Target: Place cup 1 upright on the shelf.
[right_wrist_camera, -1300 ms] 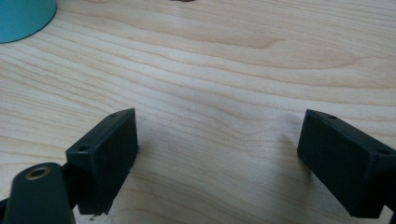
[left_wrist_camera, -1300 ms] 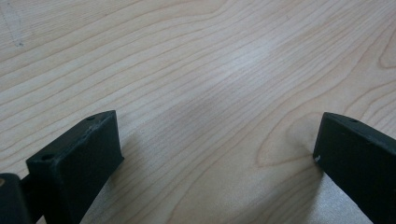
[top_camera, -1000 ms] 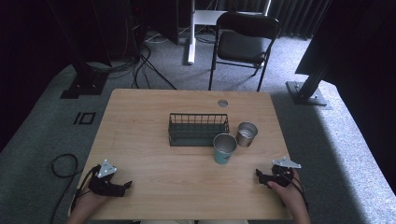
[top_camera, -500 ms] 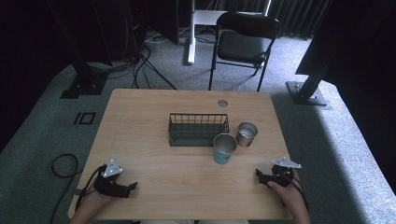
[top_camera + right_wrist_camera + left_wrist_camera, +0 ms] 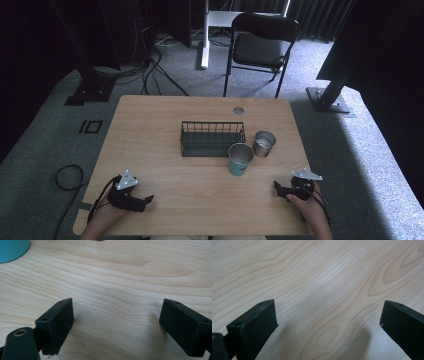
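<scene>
Presently, left to right: left gripper [image 5: 145,201], held at about seven o'clock on the wooden table [image 5: 165,120], its long axis lying roughly along the near edge with the tips pointing toward three o'clock; in the left gripper view its jaws stand wide apart over bare wood, holding nothing. Wire basket [image 5: 212,138], dark, oblong, long axis running nine to three o'clock, set near the table's centre. Teal cup [image 5: 240,159], upright, open mouth upward, at the basket's five o'clock corner and just beside it; its base edge shows at the top left of the right gripper view [image 5: 11,250]. Steel cup [image 5: 264,144], upright, at the basket's three o'clock end, just beside the teal cup; whether the two touch cannot be told. Right gripper [image 5: 278,188], held at about five o'clock on the table, tips pointing toward ten o'clock, toward the teal cup but well apart from it; jaws wide open, empty, close over the wood. Changes against the earlier frames: the left gripper has shifted slightly toward three o'clock, inward along the near edge; the right gripper, basket and both cups lie as before.
</scene>
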`<state>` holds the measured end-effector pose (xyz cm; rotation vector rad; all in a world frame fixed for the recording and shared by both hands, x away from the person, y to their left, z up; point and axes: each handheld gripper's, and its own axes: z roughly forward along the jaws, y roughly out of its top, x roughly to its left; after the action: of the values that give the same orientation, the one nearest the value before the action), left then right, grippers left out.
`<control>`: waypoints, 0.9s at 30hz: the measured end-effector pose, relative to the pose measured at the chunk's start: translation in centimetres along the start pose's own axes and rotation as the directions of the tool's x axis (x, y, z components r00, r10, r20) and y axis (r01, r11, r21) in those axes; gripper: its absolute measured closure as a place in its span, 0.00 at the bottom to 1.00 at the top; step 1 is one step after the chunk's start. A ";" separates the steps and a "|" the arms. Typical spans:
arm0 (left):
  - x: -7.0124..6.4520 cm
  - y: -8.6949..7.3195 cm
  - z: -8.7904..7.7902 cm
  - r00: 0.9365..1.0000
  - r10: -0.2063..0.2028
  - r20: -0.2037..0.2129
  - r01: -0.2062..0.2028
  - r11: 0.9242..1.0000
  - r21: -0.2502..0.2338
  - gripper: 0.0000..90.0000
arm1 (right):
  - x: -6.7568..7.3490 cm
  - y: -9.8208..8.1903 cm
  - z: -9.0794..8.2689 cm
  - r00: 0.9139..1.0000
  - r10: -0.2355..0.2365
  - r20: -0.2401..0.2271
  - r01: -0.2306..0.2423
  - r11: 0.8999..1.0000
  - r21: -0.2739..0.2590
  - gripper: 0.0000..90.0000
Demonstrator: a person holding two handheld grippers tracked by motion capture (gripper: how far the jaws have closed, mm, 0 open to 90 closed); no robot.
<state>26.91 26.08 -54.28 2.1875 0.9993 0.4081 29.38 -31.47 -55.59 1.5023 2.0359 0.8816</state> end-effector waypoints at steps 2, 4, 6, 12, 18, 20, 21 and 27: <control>-0.2 0.2 0.0 1.000 0.005 0.004 -0.005 1.000 -0.005 0.02 | 0.0 0.0 0.0 1.000 0.000 0.000 0.000 1.000 0.000 0.13; -0.4 0.4 0.1 1.000 0.008 0.012 -0.008 1.000 -0.011 0.02 | 0.0 0.0 0.0 1.000 0.000 0.000 0.000 1.000 0.000 0.13; -0.5 0.6 0.2 1.000 0.013 0.018 -0.012 1.000 -0.016 0.02 | 0.0 0.0 0.0 1.000 0.000 0.000 0.000 1.000 0.000 0.13; -1.0 1.3 0.5 0.999 0.022 0.031 -0.021 0.999 -0.025 0.02 | 0.0 0.0 0.0 1.000 0.000 0.000 0.000 1.000 0.000 0.13; -1.7 2.4 1.0 0.998 0.032 0.061 -0.029 0.998 -0.052 0.02 | 0.0 0.0 0.0 1.000 -0.001 0.000 0.001 1.000 0.000 0.13; -2.0 2.7 1.1 0.997 0.045 0.070 -0.041 0.998 -0.053 0.02 | 0.0 0.0 0.0 1.000 0.000 0.000 0.000 1.000 0.000 0.13; -2.1 2.8 1.2 0.996 0.047 0.071 -0.043 0.998 -0.054 0.02 | 0.0 0.0 0.0 1.000 0.000 0.000 0.000 1.000 0.000 0.13; -2.8 3.3 1.4 0.994 0.069 0.088 -0.064 0.996 -0.058 0.02 | 0.0 0.0 0.0 1.000 0.000 0.000 0.000 1.000 0.000 0.13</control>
<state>27.58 21.74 -52.96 2.1737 0.8589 0.3606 29.38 -31.47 -55.59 1.5021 2.0358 0.8815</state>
